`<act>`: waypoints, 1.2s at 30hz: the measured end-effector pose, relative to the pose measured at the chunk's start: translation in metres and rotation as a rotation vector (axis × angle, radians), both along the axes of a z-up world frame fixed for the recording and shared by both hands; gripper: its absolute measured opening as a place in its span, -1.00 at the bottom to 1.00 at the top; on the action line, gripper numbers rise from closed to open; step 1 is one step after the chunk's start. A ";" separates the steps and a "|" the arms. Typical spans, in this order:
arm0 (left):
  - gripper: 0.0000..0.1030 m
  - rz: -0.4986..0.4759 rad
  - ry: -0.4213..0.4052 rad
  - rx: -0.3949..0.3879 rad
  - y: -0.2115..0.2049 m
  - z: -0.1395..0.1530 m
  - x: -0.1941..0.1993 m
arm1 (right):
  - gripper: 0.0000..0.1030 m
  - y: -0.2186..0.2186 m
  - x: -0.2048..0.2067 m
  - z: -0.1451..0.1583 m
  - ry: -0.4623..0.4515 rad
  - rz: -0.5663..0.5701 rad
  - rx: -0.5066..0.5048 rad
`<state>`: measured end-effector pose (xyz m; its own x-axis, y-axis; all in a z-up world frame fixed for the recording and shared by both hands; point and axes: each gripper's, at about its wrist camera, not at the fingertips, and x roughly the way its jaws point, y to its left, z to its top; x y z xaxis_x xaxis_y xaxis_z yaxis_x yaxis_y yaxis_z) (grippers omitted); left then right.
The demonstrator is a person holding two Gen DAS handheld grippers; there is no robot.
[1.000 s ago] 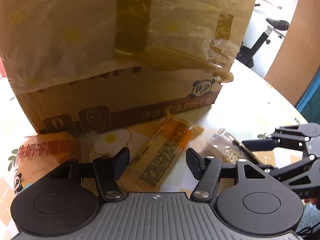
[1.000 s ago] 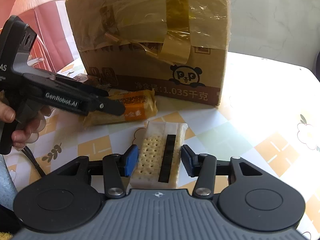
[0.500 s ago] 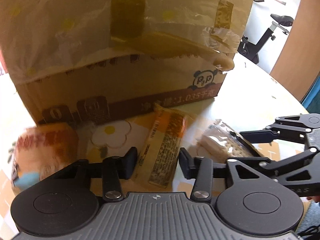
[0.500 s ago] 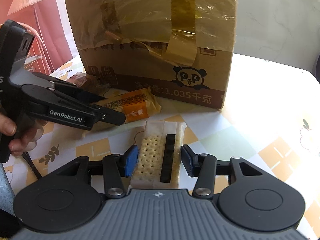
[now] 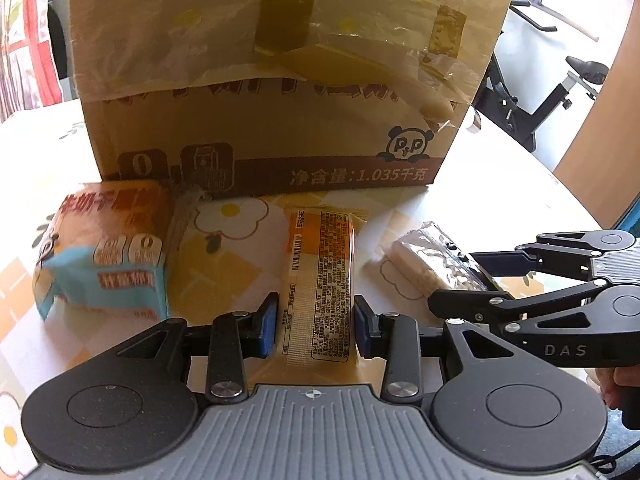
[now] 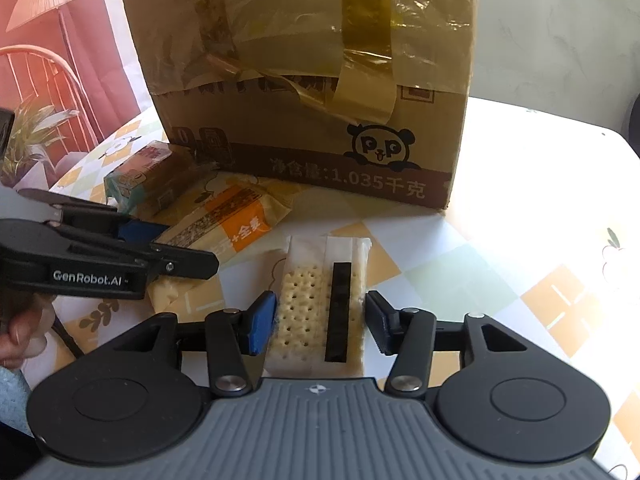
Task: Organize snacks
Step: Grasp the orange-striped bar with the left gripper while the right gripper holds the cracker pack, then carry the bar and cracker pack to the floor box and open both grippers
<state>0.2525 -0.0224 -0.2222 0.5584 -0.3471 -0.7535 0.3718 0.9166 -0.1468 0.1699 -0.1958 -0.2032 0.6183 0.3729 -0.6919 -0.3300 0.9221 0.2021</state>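
Observation:
An orange-and-yellow snack pack (image 5: 320,272) lies lengthwise in front of a taped cardboard box (image 5: 280,120). My left gripper (image 5: 315,326) straddles its near end, jaws closing, both blue pads against its sides. A clear pack of crackers (image 6: 304,300) with a black stripe lies on the table between the fingers of my right gripper (image 6: 320,324). Those jaws are opening: the left pad touches the pack, the right pad stands slightly off it. In the left wrist view the right gripper (image 5: 456,280) reaches in around the crackers (image 5: 420,264). A blue-and-orange bread pack (image 5: 104,252) lies at the left.
The box (image 6: 312,100) stands close behind the snacks and blocks the far side. The table (image 6: 520,240) has a chequered flower cloth. An exercise bike (image 5: 540,92) stands beyond its far right edge. A person's hand (image 6: 20,336) holds the left gripper (image 6: 176,246).
My left gripper came forward over the orange pack, squared up with it, and its jaws narrowed onto its sides. The right jaws widened slightly around the crackers.

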 end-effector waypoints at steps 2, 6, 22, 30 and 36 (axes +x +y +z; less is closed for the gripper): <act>-0.23 0.004 -0.004 0.001 -0.001 -0.001 -0.002 | 0.03 0.000 0.000 0.000 0.000 0.001 -0.006; -0.23 0.007 -0.007 0.006 -0.003 -0.002 -0.004 | 0.04 0.004 0.000 -0.001 -0.004 0.002 -0.022; -0.25 0.042 -0.067 -0.068 0.009 0.021 -0.023 | -0.05 0.005 -0.014 0.010 -0.110 0.037 -0.019; -0.25 0.087 -0.113 -0.119 0.024 0.042 -0.035 | -0.05 0.007 -0.014 0.030 -0.154 0.051 0.029; -0.25 0.095 -0.179 -0.172 0.043 0.076 -0.047 | -0.05 0.004 -0.019 0.053 -0.204 0.069 0.077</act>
<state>0.2053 0.0207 -0.1463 0.7136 -0.4013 -0.5742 0.3197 0.9159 -0.2428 0.1509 -0.1916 -0.1505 0.7137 0.4661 -0.5229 -0.4328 0.8804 0.1939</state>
